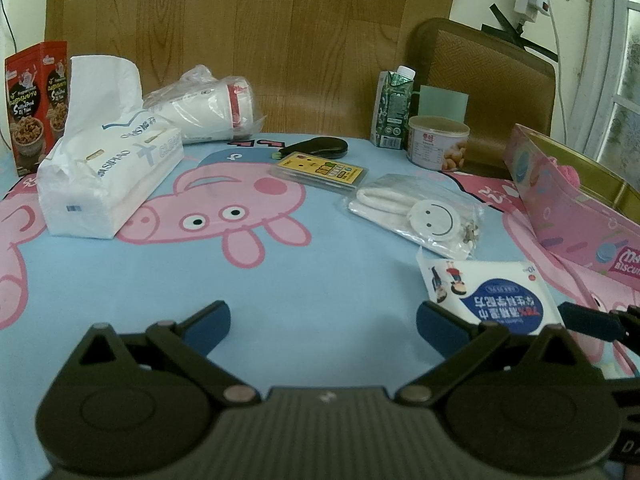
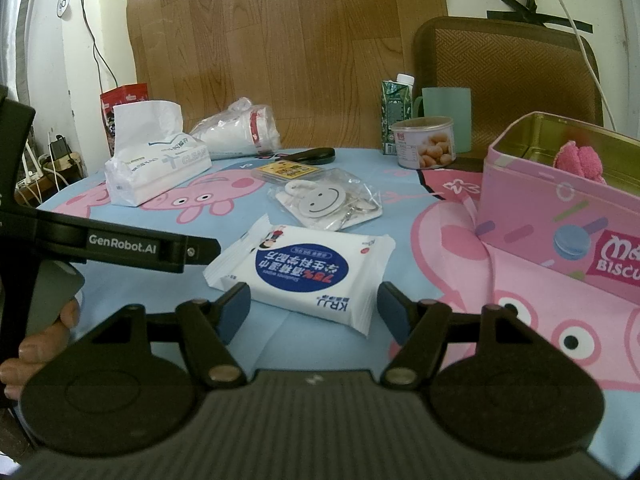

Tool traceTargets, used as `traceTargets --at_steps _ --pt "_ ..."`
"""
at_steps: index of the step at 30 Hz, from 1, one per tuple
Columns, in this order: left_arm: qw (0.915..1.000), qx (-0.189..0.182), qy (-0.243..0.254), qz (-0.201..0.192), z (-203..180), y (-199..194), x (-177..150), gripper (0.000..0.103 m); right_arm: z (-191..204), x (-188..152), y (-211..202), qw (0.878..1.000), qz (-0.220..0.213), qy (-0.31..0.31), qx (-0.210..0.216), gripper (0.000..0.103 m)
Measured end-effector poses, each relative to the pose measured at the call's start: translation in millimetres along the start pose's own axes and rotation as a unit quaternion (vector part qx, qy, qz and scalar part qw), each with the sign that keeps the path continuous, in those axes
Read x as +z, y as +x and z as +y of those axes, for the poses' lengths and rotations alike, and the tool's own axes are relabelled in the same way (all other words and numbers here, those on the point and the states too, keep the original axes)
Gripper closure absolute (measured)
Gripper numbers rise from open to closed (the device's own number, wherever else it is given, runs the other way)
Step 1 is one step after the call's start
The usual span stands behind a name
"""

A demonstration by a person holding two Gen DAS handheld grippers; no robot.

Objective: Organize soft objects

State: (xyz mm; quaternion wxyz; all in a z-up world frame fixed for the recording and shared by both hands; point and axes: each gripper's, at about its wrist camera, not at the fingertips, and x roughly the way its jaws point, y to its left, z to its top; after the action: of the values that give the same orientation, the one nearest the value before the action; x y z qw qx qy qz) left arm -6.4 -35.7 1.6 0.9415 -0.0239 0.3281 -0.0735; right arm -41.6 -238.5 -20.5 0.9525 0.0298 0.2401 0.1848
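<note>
Table under a blue cartoon-pig cloth [image 1: 320, 272], both grippers low over its near edge. Left gripper [image 1: 323, 320] has jaws wide, nothing between the 2 blue pads, only cloth. Right gripper [image 2: 314, 307] also wide, jaws apart on either side of the near end of a flat white wet-wipes pack with a blue oval label [image 2: 304, 270]; pads not pressing it, pack lying flat on the cloth. Just behind the pack, a clear plastic bag with a white smiley-face disc [image 2: 326, 200]. At right, an open pink biscuit tin with gold inside [image 2: 552, 216], a fuzzy pink soft item [image 2: 578, 160] inside it. Far left, a white soft-pack of tissues with 1 sheet sticking up [image 1: 108, 176]; behind it, a clear bag of white paper cups [image 1: 212, 112] lying on its side. A person's fingers [image 2: 36, 344] show at the left edge of the right wrist view.
</note>
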Motion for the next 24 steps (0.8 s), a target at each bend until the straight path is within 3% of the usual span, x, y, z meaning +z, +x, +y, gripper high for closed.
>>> traceTargets --at_steps 18,20,24 --pt "0.9999 -0.013 0.0 -0.001 0 -1 0 0.0 0 -1 0 1.0 0.0 0.0 0.0 0.031" --pt "0.9995 -0.031 -0.007 -0.003 6 -1 1 0.0 0 -1 0 1.0 0.0 0.0 0.0 0.031" --pt "0.9942 -0.102 -0.033 -0.002 17 -3 5 0.004 0 0 1 1.0 0.002 -0.001 0.001 0.031"
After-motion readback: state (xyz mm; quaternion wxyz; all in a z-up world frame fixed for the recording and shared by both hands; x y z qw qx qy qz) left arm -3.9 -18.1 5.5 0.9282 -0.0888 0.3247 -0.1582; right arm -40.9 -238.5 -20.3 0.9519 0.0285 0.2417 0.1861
